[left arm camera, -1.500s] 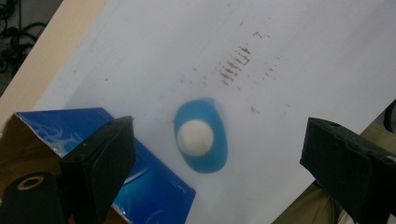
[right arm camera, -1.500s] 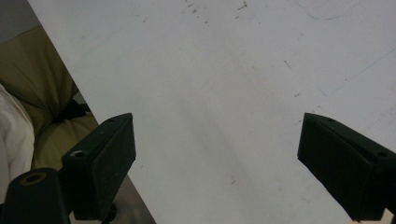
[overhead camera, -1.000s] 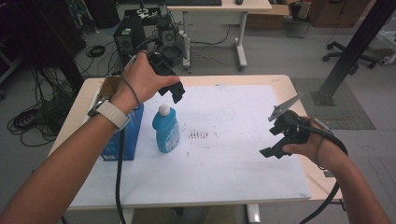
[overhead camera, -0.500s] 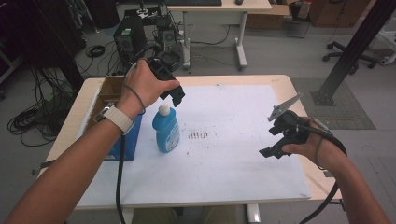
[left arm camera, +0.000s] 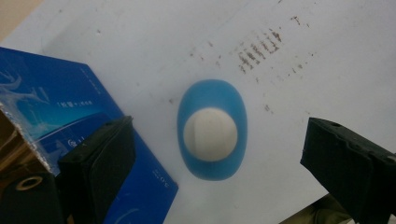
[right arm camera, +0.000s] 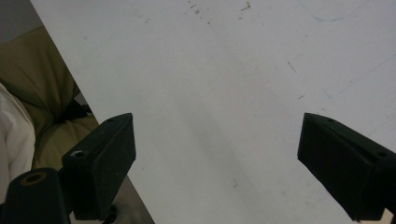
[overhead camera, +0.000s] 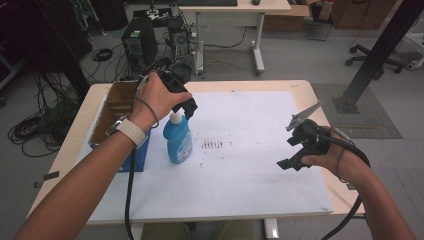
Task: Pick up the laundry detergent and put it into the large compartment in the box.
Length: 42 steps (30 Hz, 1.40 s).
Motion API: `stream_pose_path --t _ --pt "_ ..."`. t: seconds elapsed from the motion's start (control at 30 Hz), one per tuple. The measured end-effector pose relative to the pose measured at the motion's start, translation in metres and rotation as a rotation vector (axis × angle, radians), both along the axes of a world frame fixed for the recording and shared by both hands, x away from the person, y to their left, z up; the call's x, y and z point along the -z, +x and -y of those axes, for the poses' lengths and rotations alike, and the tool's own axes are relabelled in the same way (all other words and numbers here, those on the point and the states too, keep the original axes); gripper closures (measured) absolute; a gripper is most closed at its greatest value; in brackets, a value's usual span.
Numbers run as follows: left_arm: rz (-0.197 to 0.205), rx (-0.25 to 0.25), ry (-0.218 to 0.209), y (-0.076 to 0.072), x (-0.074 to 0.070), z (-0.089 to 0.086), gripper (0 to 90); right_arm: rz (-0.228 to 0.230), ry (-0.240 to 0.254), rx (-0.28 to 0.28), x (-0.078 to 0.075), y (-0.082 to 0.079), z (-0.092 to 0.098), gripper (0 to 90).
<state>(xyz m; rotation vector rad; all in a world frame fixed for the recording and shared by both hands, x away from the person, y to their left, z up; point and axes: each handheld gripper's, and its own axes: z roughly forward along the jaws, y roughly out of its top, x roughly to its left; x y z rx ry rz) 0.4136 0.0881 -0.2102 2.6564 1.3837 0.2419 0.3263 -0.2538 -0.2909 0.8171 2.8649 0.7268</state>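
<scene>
A blue bottle (overhead camera: 178, 140) with a white cap stands upright on the white sheet (overhead camera: 250, 170), just right of a blue box (overhead camera: 139, 152). My left gripper (overhead camera: 183, 106) hovers directly over the bottle's cap, pointing down. In the left gripper view the bottle (left arm camera: 212, 135) is seen from above between the two jaws, which stand wide apart and clear of it, so the left gripper (left arm camera: 219, 168) is open. My right gripper (overhead camera: 289, 162) hangs over the right part of the sheet, open with nothing between its jaws (right arm camera: 219, 172).
The blue box (left arm camera: 70, 112) is open-topped with a brown cardboard inside (overhead camera: 117, 107) and stands at the table's left. A patch of brown marks (overhead camera: 212, 145) lies mid-sheet. Desks, computers and cables stand beyond the table's far edge (overhead camera: 240, 85).
My left gripper has shifted slightly forward and down over the bottle's cap. The right gripper has stayed in place.
</scene>
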Motion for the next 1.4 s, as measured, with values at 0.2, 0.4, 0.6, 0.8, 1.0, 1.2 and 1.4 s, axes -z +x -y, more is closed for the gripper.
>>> stream_pose_path --t 0.2,0.4,0.6,0.8,1.0,1.2,1.4 --pt "-0.015 -0.008 -0.011 0.002 0.008 -0.002 10.2 -0.001 0.0 -0.001 0.001 0.0 0.0 11.6" --pt "-0.024 -0.002 -0.007 0.004 0.015 -0.003 10.2 -0.005 -0.002 -0.009 0.003 0.0 -0.002 11.9" --pt "-0.032 -0.001 -0.016 0.005 0.02 -0.004 10.2 -0.007 -0.005 -0.013 0.004 0.001 -0.002 11.9" --pt "-0.036 -0.015 -0.027 0.007 0.027 -0.005 10.2 -0.007 -0.004 -0.012 0.004 0.001 -0.002 11.9" --pt "-0.039 -0.021 -0.021 0.008 0.034 -0.006 10.2 -0.007 -0.002 -0.011 0.004 0.001 -0.002 11.9" --pt "-0.049 -0.028 -0.029 0.008 0.041 -0.007 10.2 -0.008 -0.003 -0.008 0.004 0.0 -0.001 11.9" --pt "-0.047 -0.046 -0.035 0.007 0.046 -0.008 10.8 -0.009 -0.004 -0.007 0.005 0.0 -0.001 11.9"
